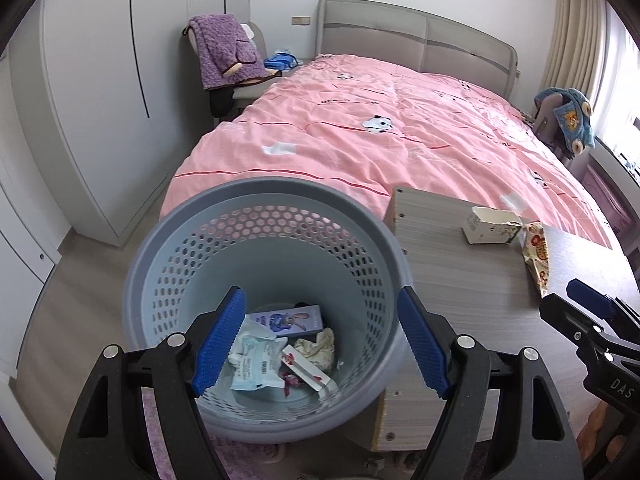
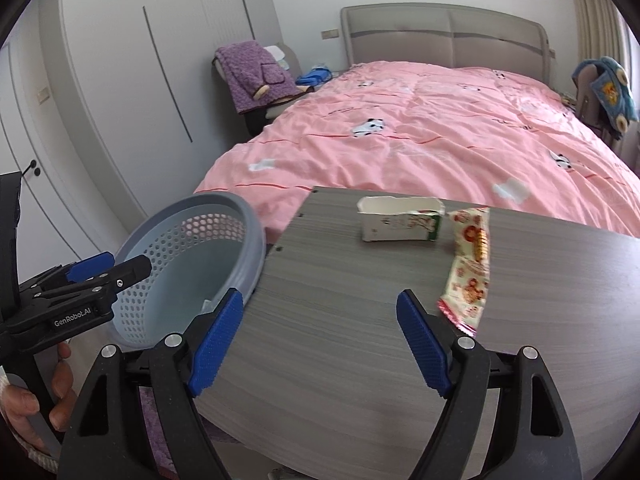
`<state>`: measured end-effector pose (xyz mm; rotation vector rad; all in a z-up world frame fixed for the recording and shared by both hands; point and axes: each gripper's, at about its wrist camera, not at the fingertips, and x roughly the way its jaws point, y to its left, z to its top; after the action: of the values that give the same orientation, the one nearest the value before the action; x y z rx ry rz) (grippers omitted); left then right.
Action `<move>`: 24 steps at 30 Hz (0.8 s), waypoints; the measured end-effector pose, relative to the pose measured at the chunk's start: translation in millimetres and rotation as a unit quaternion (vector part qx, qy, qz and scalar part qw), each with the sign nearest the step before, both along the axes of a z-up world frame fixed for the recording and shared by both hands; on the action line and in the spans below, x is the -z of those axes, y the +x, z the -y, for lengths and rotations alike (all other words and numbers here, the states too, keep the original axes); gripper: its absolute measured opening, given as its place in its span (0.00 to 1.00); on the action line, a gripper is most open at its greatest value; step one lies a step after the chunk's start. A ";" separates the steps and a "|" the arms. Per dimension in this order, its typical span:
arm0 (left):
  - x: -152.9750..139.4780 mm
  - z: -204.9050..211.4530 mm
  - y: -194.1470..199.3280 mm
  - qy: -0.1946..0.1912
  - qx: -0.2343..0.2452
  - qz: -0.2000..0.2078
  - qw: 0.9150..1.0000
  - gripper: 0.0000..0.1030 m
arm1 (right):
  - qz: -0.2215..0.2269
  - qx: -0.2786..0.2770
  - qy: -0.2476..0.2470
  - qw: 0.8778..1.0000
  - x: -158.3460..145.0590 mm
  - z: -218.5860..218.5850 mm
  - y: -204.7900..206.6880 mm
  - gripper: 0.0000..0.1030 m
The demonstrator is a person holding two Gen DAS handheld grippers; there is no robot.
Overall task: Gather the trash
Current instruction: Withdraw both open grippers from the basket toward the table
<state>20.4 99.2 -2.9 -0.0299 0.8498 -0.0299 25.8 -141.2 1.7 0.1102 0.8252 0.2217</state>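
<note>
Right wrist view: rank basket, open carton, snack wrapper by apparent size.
1. Basket, clearly largest, though it also sits nearer the camera.
2-3. Open carton and snack wrapper look close; the wrapper runs longer but narrower and lies nearer, so no firm ranking.

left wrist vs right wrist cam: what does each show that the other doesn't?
Left wrist only: the trash lying in the bottom of the basket: a wipes pack, a blue cartoon box, a crumpled tissue.

Right wrist only: the person's hand on the left gripper's handle, and a door handle on the far left.

Both: the grey table, with an opened carton and a snack wrapper lying on it, the pink bed, and both grippers open and empty.
</note>
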 end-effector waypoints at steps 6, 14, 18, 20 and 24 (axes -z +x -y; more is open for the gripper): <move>-3.2 29.8 5.0 0.003 0.024 -0.001 1.000 0.73 | -0.003 0.044 0.004 0.999 6.1 39.6 -2.8 0.75; -2.2 67.5 12.3 0.011 0.058 -0.004 0.998 0.73 | -0.007 0.101 -0.002 0.995 16.0 86.0 -1.3 0.75; 0.3 84.0 19.0 0.014 0.073 -0.009 0.997 0.73 | -0.018 0.119 -0.006 0.993 25.7 100.2 5.0 0.75; 2.1 90.1 24.5 0.016 0.078 -0.012 0.997 0.73 | -0.025 0.123 -0.006 0.992 30.2 104.8 9.7 0.75; 6.5 99.5 35.4 0.017 0.085 -0.016 0.996 0.73 | -0.033 0.125 -0.007 0.992 36.3 109.5 21.7 0.75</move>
<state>55.8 -0.3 -9.4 0.0742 0.8837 -0.1754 47.5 -250.7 -34.6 0.2077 0.8704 -0.0245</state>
